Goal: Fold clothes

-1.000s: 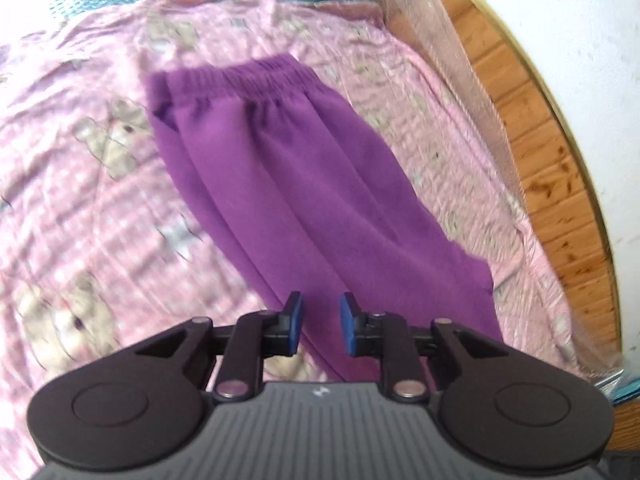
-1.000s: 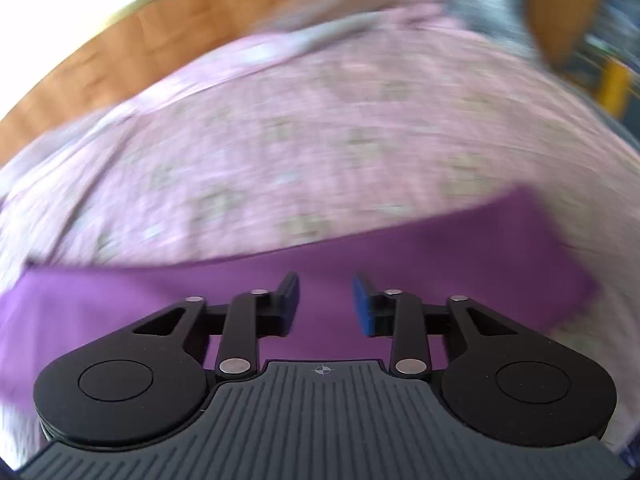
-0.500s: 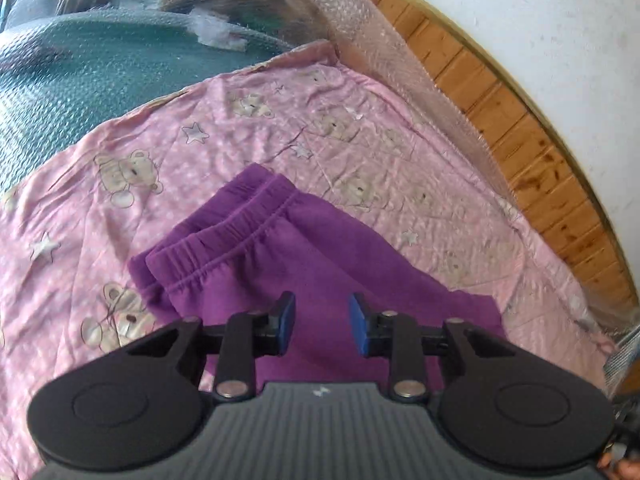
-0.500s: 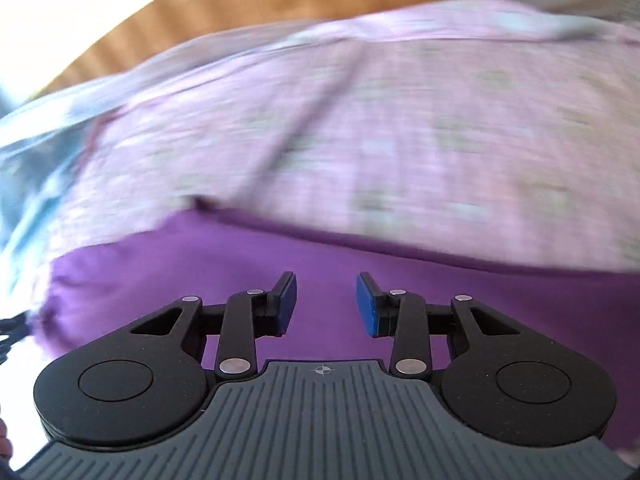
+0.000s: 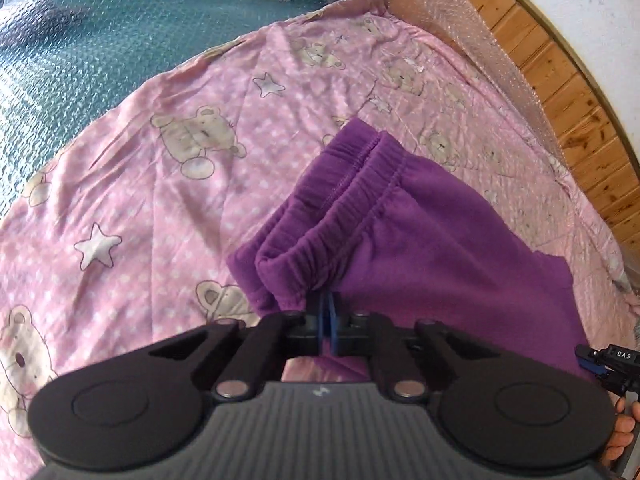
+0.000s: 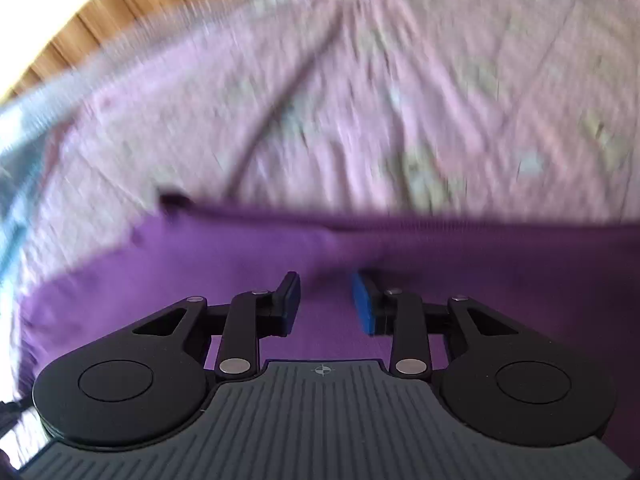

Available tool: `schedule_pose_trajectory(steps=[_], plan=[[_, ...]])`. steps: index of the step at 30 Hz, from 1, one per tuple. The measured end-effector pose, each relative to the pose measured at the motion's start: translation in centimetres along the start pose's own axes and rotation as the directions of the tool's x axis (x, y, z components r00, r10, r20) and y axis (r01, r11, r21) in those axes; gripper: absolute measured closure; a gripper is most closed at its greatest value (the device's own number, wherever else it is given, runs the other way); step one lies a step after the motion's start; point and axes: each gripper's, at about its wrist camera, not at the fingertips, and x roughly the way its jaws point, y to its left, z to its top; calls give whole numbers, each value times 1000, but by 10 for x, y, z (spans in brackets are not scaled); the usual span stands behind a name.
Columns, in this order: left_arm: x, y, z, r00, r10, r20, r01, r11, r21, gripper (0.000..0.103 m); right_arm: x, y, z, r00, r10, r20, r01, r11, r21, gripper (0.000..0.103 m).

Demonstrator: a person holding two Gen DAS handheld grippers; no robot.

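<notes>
Pink teddy-bear bedsheet [image 5: 168,184] covers the bed, and the purple pants [image 5: 432,240] lie on it. Left gripper [image 5: 325,316] has its fingers pressed together, pinching the stretchy waistband [image 5: 320,236]. Right gripper [image 6: 325,304] has its fingers spread above the purple cloth. The pinch looks small, so the waistband might slip out if pulled fast, and the fold could go crooked.

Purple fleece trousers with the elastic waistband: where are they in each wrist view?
Left wrist: the purple fleece trousers fill centre to lower right, waistband toward the left gripper, which is shut on the waistband edge.
Right wrist: a blurred purple band across the middle, under the open right gripper.
Shared landmark: the pink bear-print bedsheet.
</notes>
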Motion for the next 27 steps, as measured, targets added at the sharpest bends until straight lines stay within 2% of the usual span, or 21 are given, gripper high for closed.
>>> schedule_pose_trajectory(steps=[2, 3, 4, 5, 7, 8, 10, 12, 14, 15, 18, 19, 20, 21, 22, 27], plan=[[-2, -9, 2, 999, 39, -3, -39, 999, 27, 97, -2, -8, -5, 998, 12, 57, -9, 999, -46, 76], [-9, -21, 4, 999, 51, 15, -52, 996, 67, 91, -18, -23, -5, 997, 15, 80, -15, 1000, -2, 75], [-19, -34, 6, 997, 58, 42, -62, 991, 115, 75, -34, -39, -6, 994, 18, 103, -22, 999, 43, 67], [-29, -47, 8, 996, 58, 68, -69, 985, 160, 62, -51, -55, -6, 992, 19, 126, -30, 996, 87, 55], [-46, -72, 10, 995, 28, 99, -50, 974, 219, 57, -90, -105, -16, 981, -19, 191, -18, 982, 188, 46], [-52, -86, 10, 994, 12, 109, -38, 969, 245, 57, -112, -136, -24, 973, -55, 226, -2, 969, 246, 46], [-44, -124, -7, 997, -35, 75, 14, 965, 264, 56, -153, -214, -52, 950, -172, 259, 59, 918, 391, 46], [-37, -162, -23, 996, -81, 41, 67, 958, 280, 56, -189, -293, -82, 921, -289, 262, 111, 838, 534, 46], [-29, -200, -39, 992, -127, 6, 120, 948, 294, 56, -220, -368, -113, 890, -388, 241, 144, 739, 658, 44], [-26, -219, -47, 989, -149, -12, 146, 942, 301, 56, -231, -390, -123, 882, -407, 236, 149, 717, 681, 44], [-14, -277, -71, 974, -215, -67, 225, 921, 317, 56, -237, -439, -132, 884, -397, 247, 133, 719, 682, 45], [-11, -296, -80, 968, -236, -85, 251, 913, 322, 56, -232, -446, -130, 893, -375, 248, 122, 733, 670, 47], [-7, -317, -89, 961, -256, -105, 277, 902, 331, 56, -227, -454, -128, 902, -353, 248, 111, 745, 657, 60], [-2, -347, -104, 954, -270, -133, 300, 880, 368, 56, -222, -461, -126, 911, -331, 246, 101, 758, 644, 72], [2, -377, -118, 946, -281, -160, 323, 856, 405, 56, -216, -464, -122, 919, -313, 241, 99, 774, 626, 94], [11, -499, -187, 909, -328, -257, 417, 717, 559, 56, -212, -457, -107, 906, -260, 335, 45, 845, 533, 98]])
